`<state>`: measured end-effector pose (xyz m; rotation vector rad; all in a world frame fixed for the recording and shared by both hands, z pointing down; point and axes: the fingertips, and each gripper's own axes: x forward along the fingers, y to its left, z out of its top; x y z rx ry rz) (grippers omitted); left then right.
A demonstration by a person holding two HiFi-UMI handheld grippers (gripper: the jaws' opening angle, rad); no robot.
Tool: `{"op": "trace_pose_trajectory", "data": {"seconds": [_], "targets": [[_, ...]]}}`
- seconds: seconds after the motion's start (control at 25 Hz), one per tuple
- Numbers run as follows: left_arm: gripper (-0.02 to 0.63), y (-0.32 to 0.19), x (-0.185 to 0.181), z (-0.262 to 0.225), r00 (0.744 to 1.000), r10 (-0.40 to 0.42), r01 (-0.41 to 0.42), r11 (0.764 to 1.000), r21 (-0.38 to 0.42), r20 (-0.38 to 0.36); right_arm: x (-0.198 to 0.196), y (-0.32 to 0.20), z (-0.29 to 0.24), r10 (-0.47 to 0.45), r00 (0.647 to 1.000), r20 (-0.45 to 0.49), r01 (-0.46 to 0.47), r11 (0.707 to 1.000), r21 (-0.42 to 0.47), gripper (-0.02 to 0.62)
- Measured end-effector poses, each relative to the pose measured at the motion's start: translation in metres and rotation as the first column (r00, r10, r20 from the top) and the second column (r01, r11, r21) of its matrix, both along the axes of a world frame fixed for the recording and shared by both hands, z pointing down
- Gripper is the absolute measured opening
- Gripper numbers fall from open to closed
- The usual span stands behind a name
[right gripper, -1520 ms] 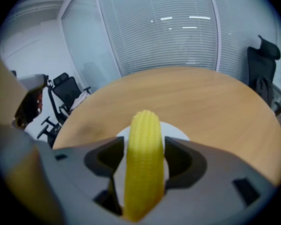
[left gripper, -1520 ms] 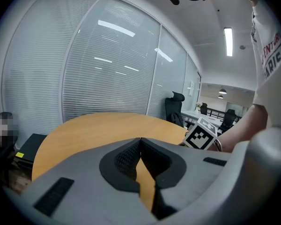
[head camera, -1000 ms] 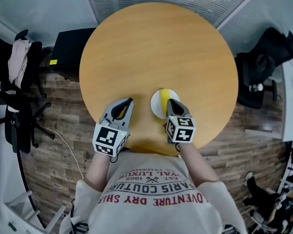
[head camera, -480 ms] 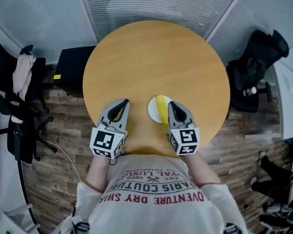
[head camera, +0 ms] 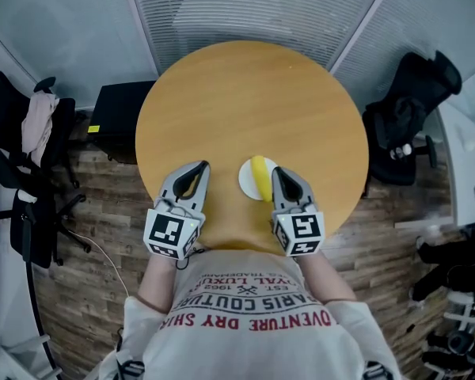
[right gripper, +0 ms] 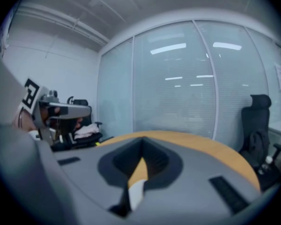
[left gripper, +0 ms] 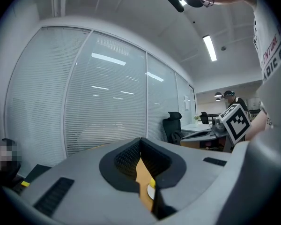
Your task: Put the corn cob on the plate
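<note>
The corn cob (head camera: 259, 175) lies on the white plate (head camera: 245, 183), running lengthwise across it from the far rim to the near rim. The plate sits on the round wooden worktop (head camera: 253, 93), in the near half and just right of centre as the head view shows it. The left claw (head camera: 201, 165) is held over the worktop to the left of the plate and apart from it. Its jaws are brought together at the tips, with nothing gripped. In the left gripper view the closed left claw (left gripper: 141, 143) leaves only a narrow slot below the tips (the worktop, a sliver of the yellow cob (left gripper: 151, 184) and the plate rim (left gripper: 151, 194) show through it). The right claw (head camera: 276, 171) is held at the right edge of the plate, just beside the cob; no contact with the cob is visible. Its jaws are also fully together and hold nothing. In the right gripper view the right claw (right gripper: 141, 144) shows the same narrow slot, with the worktop (right gripper: 201, 144) and a white strip of the plate (right gripper: 136, 194) behind it. A black office chair (head camera: 408, 113) stands on the floor to the right of the worktop.
</note>
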<state>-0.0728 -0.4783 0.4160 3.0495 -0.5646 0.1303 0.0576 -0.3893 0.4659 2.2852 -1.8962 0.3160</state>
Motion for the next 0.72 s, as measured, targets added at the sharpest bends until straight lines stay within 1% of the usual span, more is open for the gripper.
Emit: {"op": "trace_pose_trajectory", "data": {"seconds": [0.48,0.72], "targets": [[0.032,-0.0028,-0.0078,0.001,1.0,-0.005,0.005,1.0,-0.006,-0.007,-0.0046,-0.0033,-0.0004,0.019,1.0,0.0,-0.019,1.0,0.001,0.029],[0.033,-0.0043,-0.0054,0.0031,1.0,-0.006,0.006,1.0,-0.008,-0.001,-0.0001,-0.0042,0.0013,0.03,1.0,0.0,-0.03,1.0,-0.004,0.028]]}}
